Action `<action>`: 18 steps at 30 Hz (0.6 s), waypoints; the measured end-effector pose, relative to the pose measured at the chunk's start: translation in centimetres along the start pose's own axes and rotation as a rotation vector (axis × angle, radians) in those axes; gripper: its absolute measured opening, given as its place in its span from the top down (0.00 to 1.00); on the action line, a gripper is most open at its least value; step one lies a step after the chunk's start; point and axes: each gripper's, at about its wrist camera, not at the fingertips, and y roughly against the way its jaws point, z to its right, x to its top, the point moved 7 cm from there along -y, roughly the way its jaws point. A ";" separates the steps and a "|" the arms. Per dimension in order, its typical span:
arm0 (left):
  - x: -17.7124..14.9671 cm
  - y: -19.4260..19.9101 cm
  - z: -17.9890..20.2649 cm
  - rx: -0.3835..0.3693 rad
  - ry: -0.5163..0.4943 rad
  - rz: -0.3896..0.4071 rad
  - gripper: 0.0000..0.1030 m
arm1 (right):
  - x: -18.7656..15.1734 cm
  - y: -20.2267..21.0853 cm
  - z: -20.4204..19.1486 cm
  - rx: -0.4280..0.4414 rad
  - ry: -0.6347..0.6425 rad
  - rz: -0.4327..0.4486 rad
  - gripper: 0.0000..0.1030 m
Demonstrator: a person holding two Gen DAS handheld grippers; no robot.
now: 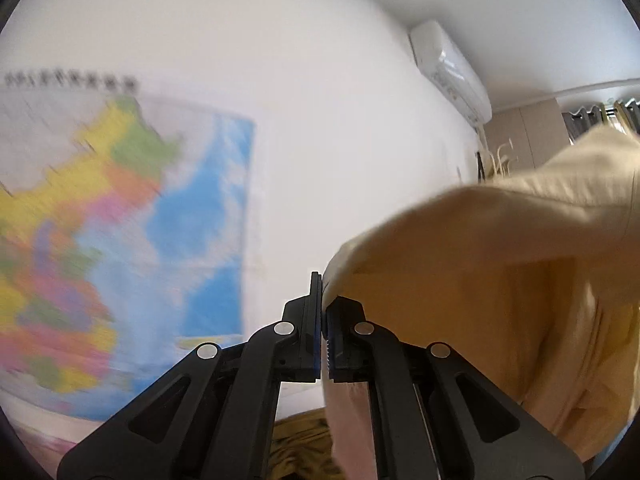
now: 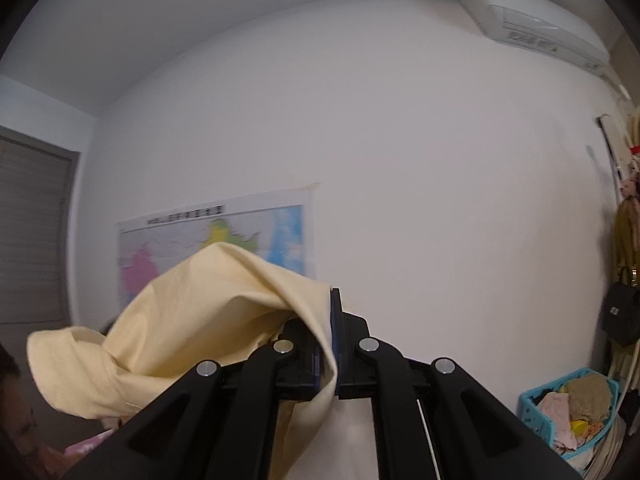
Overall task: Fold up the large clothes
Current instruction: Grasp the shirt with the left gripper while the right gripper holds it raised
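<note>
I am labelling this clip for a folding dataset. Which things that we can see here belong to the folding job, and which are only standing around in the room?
Belongs to the job:
- pale yellow garment
- left gripper, shut on it
- right gripper, shut on it

Just lying about:
- wall map
- air conditioner
- blue laundry basket
- black bag

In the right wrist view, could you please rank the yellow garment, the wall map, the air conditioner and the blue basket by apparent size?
1. yellow garment, though nearness to the camera inflates it
2. wall map, partly hidden
3. air conditioner
4. blue basket, similar in size
</note>
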 end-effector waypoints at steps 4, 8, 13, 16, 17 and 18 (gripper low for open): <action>2.3 9.6 1.3 0.173 -0.118 0.052 0.98 | -2.1 0.5 -3.5 0.118 -0.016 -0.078 0.96; 3.2 19.1 1.9 0.258 -0.151 0.044 0.98 | -5.6 0.5 -6.9 0.266 -0.047 -0.179 0.96; 5.1 25.3 1.8 0.334 -0.179 -0.026 0.98 | -10.4 -0.2 -10.4 0.460 -0.108 -0.285 0.96; 4.8 23.3 -0.7 0.394 -0.176 -0.105 0.98 | -13.7 -4.4 -10.3 0.538 -0.235 -0.361 0.95; 3.9 22.8 -1.6 0.406 -0.160 -0.144 0.98 | -15.2 -6.3 -10.1 0.547 -0.272 -0.393 0.95; 2.9 22.4 -2.7 0.414 -0.139 -0.187 0.98 | -16.9 -8.2 -9.6 0.555 -0.302 -0.433 0.95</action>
